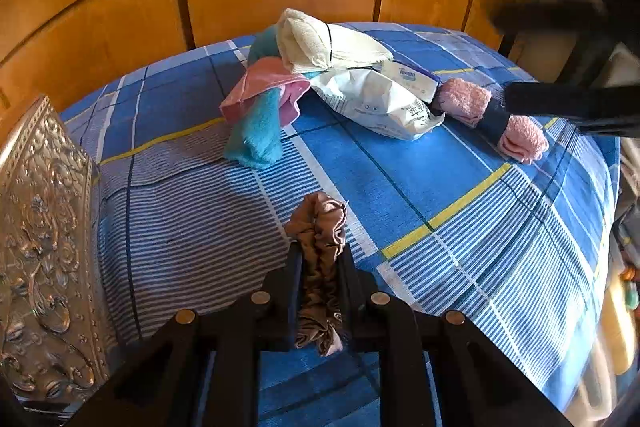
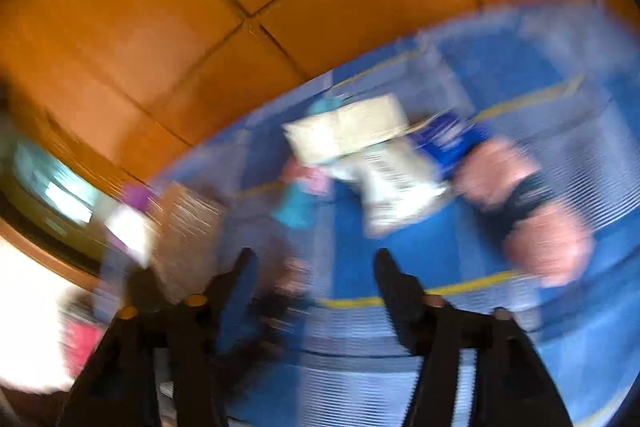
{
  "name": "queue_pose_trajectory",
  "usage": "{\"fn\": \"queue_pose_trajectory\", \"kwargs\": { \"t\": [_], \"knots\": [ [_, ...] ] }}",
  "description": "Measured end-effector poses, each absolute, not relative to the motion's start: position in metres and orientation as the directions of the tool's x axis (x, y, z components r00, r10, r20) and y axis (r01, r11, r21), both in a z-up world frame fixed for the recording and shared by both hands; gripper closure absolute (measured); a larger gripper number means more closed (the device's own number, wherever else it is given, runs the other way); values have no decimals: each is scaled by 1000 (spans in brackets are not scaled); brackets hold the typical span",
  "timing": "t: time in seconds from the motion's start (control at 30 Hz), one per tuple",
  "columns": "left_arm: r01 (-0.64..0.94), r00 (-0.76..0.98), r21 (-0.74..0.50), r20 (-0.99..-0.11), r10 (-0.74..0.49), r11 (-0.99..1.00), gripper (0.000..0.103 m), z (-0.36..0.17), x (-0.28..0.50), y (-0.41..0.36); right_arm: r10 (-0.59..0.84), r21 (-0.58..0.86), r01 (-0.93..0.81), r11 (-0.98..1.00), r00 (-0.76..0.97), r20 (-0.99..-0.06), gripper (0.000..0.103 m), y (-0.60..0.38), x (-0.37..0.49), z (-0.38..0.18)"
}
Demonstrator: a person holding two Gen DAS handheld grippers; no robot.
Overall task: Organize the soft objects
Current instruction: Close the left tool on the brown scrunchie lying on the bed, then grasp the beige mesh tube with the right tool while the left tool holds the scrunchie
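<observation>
- The left gripper (image 1: 320, 259) is clamped on a brown satin scrunchie (image 1: 320, 227), lifted above the blue plaid bedspread (image 1: 460, 187); it probably goes to the embossed silver box (image 1: 44, 227) just left.
- The right gripper (image 2: 316, 267), badly blurred, stands wide open and empty.
- Farther off lie the rolled pink towel (image 1: 492, 115) and a heap of cloths (image 1: 280, 79), waiting.
</observation>
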State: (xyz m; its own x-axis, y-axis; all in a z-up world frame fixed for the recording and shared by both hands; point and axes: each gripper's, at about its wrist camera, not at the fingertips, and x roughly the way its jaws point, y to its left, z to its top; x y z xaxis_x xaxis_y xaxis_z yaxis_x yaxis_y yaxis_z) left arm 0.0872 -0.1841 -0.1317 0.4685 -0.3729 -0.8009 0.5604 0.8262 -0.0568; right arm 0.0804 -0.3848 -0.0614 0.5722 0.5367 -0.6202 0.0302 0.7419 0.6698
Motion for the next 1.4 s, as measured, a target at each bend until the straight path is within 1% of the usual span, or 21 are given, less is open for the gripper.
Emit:
{"fn": "queue_pose_trajectory", "kwargs": {
  "t": [0.03, 0.1, 0.13, 0.17, 0.23, 0.27, 0.33, 0.4, 0.43, 0.53, 0.63, 0.67, 0.8, 0.83, 0.87, 0.97, 1.03, 1.13, 1.23, 1.3, 1.4],
  "knots": [
    [556, 471, -63, -798, -376, 829, 87, -131, 86, -182, 565, 711, 46, 702, 572, -594, 36, -387, 88, -65],
    [556, 480, -60, -791, -379, 829, 87, -131, 83, -176, 562, 753, 116, 647, 595, -575, 35, -395, 109, -73],
    [558, 488, -56, -785, -382, 828, 87, -132, 81, -174, 566, 786, 154, 599, 612, -552, 34, -400, 121, -79],
    [559, 494, -54, -780, -385, 827, 87, -133, 77, -172, 570, 806, 183, 563, 620, -539, 29, -403, 129, -83],
    [558, 497, -62, -774, -393, 828, 87, -134, 77, -172, 563, 829, 246, 502, 635, -529, 25, -406, 148, -87],
    [556, 495, -70, -772, -398, 828, 87, -134, 76, -171, 560, 829, 256, 498, 634, -533, 25, -404, 157, -87],
    [555, 490, -87, -769, -410, 827, 87, -134, 78, -169, 537, 792, 303, 531, 602, -590, 25, -398, 177, -85],
    [553, 485, -103, -768, -419, 827, 87, -134, 80, -168, 514, 731, 346, 589, 538, -669, 25, -388, 198, -85],
    [551, 482, -112, -766, -425, 827, 87, -134, 80, -167, 477, 680, 383, 626, 501, -722, 25, -382, 209, -86],
    [548, 476, -133, -762, -439, 826, 87, -134, 83, -165, 415, 581, 424, 695, 424, -805, 25, -368, 230, -88],
    [547, 473, -145, -760, -447, 825, 87, -133, 83, -165, 353, 506, 432, 747, 388, -851, 25, -354, 243, -90],
    [547, 472, -147, -759, -449, 824, 87, -133, 83, -165, 351, 503, 418, 757, 389, -852, 30, -351, 242, -89],
    [545, 470, -158, -756, -456, 824, 86, -133, 83, -165, 389, 530, 327, 783, 407, -826, 46, -345, 225, -83],
    [545, 472, -155, -756, -454, 824, 86, -133, 83, -165, 382, 519, 309, 797, 407, -830, 60, -347, 220, -83],
    [545, 474, -151, -756, -452, 825, 86, -133, 83, -166, 371, 504, 303, 809, 401, -838, 73, -349, 215, -83],
    [544, 479, -143, -756, -446, 827, 85, -133, 82, -167, 367, 494, 272, 826, 405, -837, 80, -358, 201, -81],
    [543, 482, -140, -755, -444, 828, 85, -133, 82, -168, 343, 469, 240, 850, 425, -838, 81, -360, 188, -73],
    [545, 487, -130, -756, -438, 829, 85, -133, 81, -169, 354, 470, 159, 868, 466, -811, 82, -362, 158, -56],
    [545, 489, -126, -756, -436, 829, 85, -133, 82, -169, 392, 470, 65, 880, 458, -798, 82, -361, 116, -44],
    [545, 492, -119, -756, -432, 830, 85, -132, 81, -170, 382, 427, 15, 904, 420, -823, 81, -358, 87, -49],
    [547, 500, -99, -758, -419, 832, 85, -132, 80, -172, 316, 350, 27, 936, 368, -874, 81, -356, 59, -72]
  ]
}}
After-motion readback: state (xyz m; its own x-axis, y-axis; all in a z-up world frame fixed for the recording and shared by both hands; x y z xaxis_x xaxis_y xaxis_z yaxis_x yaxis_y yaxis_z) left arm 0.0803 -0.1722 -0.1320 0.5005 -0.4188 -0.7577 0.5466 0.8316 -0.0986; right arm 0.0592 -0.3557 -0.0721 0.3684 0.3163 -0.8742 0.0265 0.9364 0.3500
